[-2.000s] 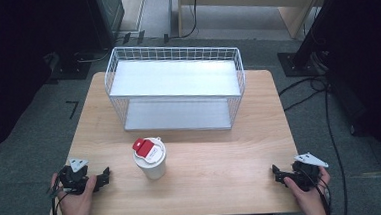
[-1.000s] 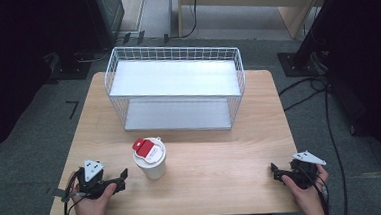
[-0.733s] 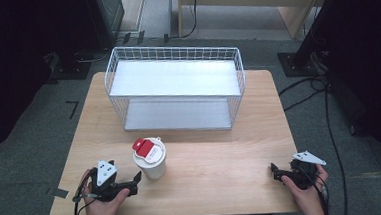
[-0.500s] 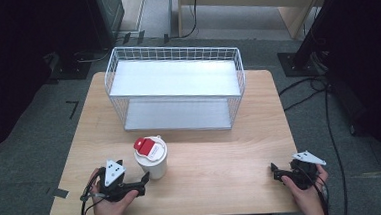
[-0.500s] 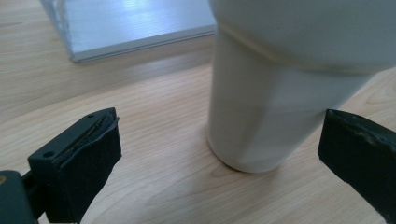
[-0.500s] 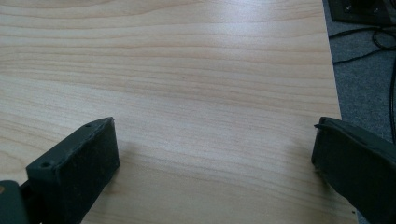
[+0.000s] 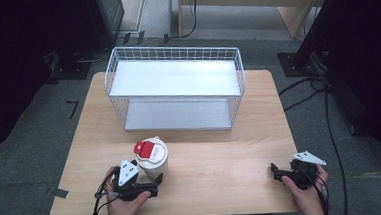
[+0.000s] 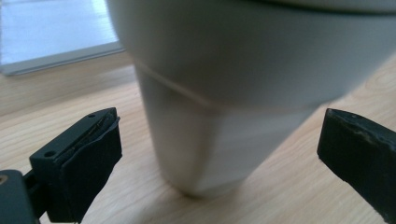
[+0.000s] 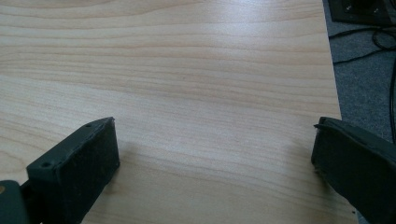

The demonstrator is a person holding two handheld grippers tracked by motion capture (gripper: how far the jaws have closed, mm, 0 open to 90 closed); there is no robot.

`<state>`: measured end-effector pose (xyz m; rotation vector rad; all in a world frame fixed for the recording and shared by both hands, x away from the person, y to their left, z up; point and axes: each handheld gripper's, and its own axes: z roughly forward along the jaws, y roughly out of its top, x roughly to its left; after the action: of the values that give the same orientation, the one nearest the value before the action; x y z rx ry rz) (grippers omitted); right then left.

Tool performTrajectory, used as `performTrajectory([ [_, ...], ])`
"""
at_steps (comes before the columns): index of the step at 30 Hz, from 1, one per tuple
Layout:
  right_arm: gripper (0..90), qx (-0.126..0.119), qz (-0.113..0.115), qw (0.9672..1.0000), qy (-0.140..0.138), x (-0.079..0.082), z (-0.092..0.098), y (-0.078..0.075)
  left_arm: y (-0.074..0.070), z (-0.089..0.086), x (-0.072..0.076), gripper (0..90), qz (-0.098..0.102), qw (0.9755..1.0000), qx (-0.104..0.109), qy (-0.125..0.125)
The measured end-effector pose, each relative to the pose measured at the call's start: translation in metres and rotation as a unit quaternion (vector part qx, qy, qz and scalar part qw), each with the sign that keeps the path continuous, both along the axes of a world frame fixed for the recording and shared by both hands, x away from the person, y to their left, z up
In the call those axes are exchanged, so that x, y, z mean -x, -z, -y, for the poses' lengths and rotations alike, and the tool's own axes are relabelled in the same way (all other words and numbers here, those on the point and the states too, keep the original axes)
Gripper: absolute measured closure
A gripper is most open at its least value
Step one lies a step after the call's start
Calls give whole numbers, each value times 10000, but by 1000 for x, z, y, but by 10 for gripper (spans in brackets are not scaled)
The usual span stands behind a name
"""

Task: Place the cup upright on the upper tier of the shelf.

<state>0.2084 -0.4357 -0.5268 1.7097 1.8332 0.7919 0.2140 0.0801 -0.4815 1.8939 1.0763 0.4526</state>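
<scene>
The high view looks forward and down over the whole table point(image 7: 232, 160). Each gripper view skims that tabletop close up, the left facing the cup point(image 8: 224, 93).

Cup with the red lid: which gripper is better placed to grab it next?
Left. The left gripper sits right beside the cup, and in its own view the open jaws straddle the cup's base. The right gripper rests open near the table's far right edge, well away.
</scene>
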Motion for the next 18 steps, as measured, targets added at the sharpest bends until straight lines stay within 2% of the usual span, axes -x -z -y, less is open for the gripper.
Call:
performTrajectory([
  [2, 6, 4, 2, 10000, -5, 0, 0, 0, 0, 2, -2, 39, 67, 10000, 60, -41],
  [4, 6, 1, -3, 10000, 1, 0, 0, 0, 0, 4, -5, 42, 139, 9997, 214, -56],
  [9, 6, 2, -2, 10000, 0, 0, 0, 0, 0, 14, -8, 69, 313, 9992, 187, -144],
  [14, 7, 0, -1, 10000, -7, 0, 0, 0, 2, 20, -10, 74, 316, 9988, 187, -309],
  [18, 8, -1, 8, 10000, -38, 1, 0, 0, 4, 23, -12, 94, 405, 9981, 175, -427],
])
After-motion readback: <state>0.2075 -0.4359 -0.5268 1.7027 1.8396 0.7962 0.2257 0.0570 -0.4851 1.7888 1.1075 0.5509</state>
